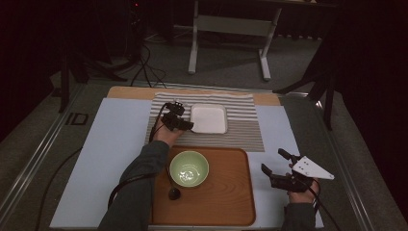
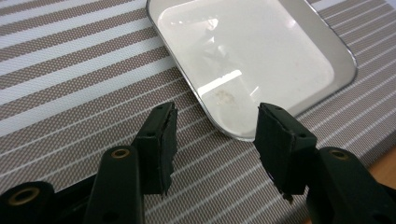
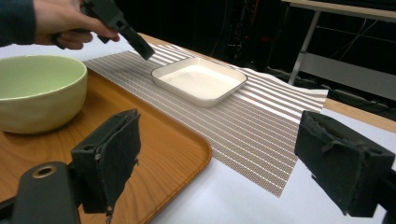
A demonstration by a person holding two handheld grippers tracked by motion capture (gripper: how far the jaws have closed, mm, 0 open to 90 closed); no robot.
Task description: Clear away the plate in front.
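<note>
Left gripper (image 1: 185, 124) open at white dish (image 1: 209, 119) edge, ungrasped; right gripper (image 1: 271, 163) open, idle right of dish.

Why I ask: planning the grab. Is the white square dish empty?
Empty: the white square dish shows only its bare glossy bottom with a faint smudge.

White dish (image 1: 209, 118), brown-striped mat (image 1: 240, 132), green bowl (image 1: 189, 168) — orange-brown tray (image 1: 226, 192)

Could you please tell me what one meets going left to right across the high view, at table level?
Left hand-held gripper → white dish → right hand-held gripper.
</note>
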